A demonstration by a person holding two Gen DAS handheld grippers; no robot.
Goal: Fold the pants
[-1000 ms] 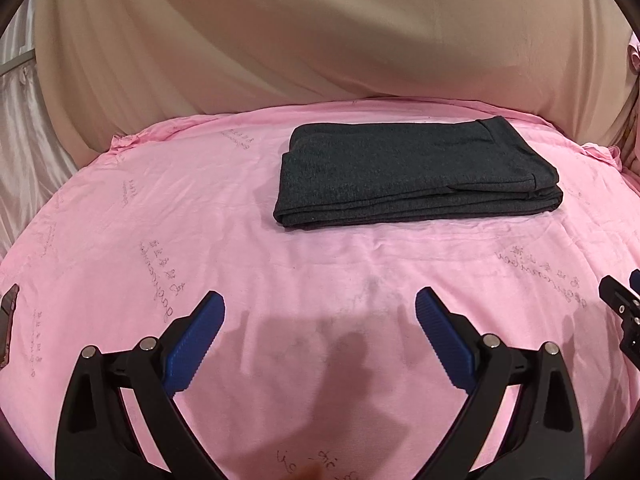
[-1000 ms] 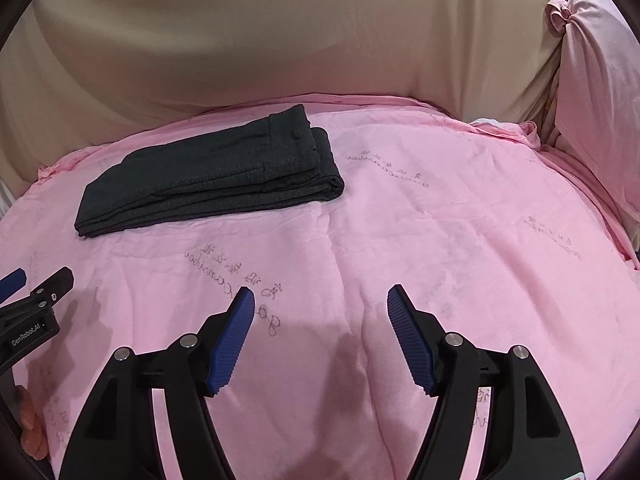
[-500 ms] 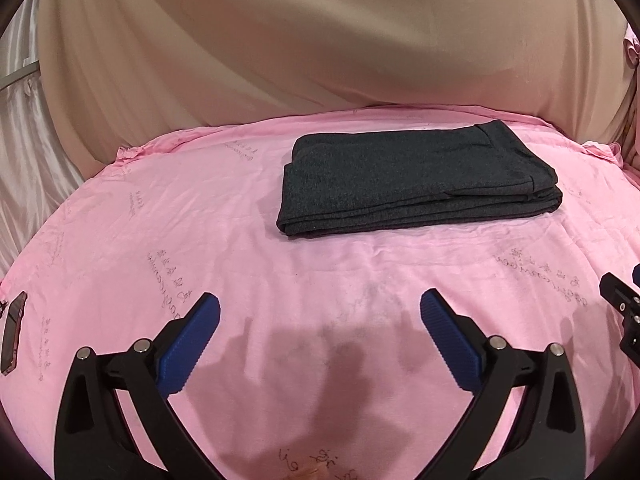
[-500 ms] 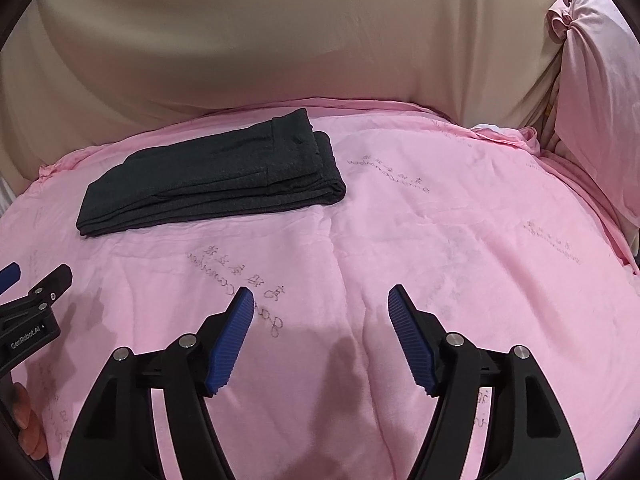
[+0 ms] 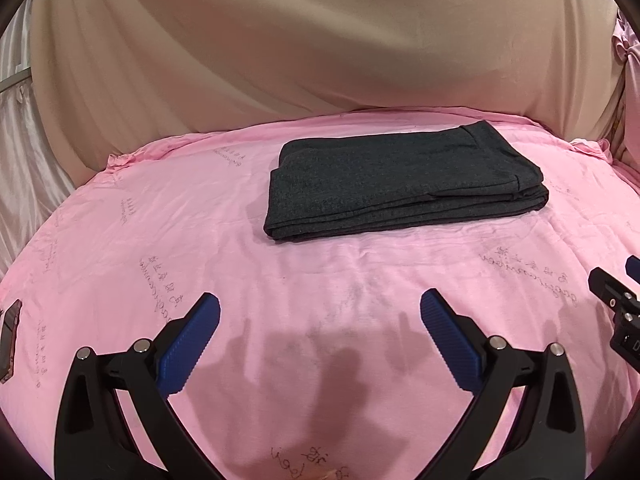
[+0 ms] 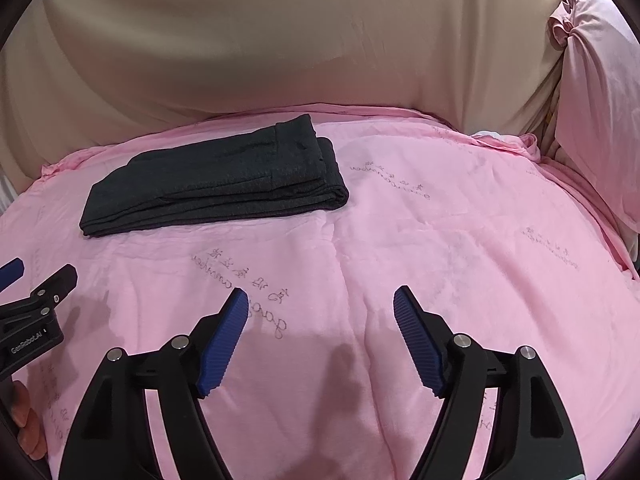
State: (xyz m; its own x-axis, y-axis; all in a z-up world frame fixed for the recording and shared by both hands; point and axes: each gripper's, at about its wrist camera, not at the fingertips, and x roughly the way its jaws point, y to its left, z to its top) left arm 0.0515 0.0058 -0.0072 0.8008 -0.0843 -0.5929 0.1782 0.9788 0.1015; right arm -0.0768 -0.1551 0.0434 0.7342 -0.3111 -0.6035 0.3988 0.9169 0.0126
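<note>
The dark grey pants (image 5: 404, 180) lie folded into a flat rectangular stack on the pink bedsheet (image 5: 200, 264), toward the far side; in the right wrist view the pants (image 6: 216, 184) sit at upper left. My left gripper (image 5: 320, 312) hovers over bare sheet well short of the stack, jaws wide apart and empty. My right gripper (image 6: 320, 304) is also back from the pants, jaws opening, nothing between them. Each gripper shows at the edge of the other's view: the right gripper (image 5: 616, 300), the left gripper (image 6: 36, 300).
Beige drapery (image 5: 320, 60) rises behind the bed. A pink pillow (image 6: 600, 92) stands at the right. A dark flat object (image 5: 10, 340) lies at the sheet's left edge. A person's fingers (image 6: 28, 428) show at lower left.
The right gripper's jaws have spread a little wider. The left view has shifted slightly; the pants lie unmoved.
</note>
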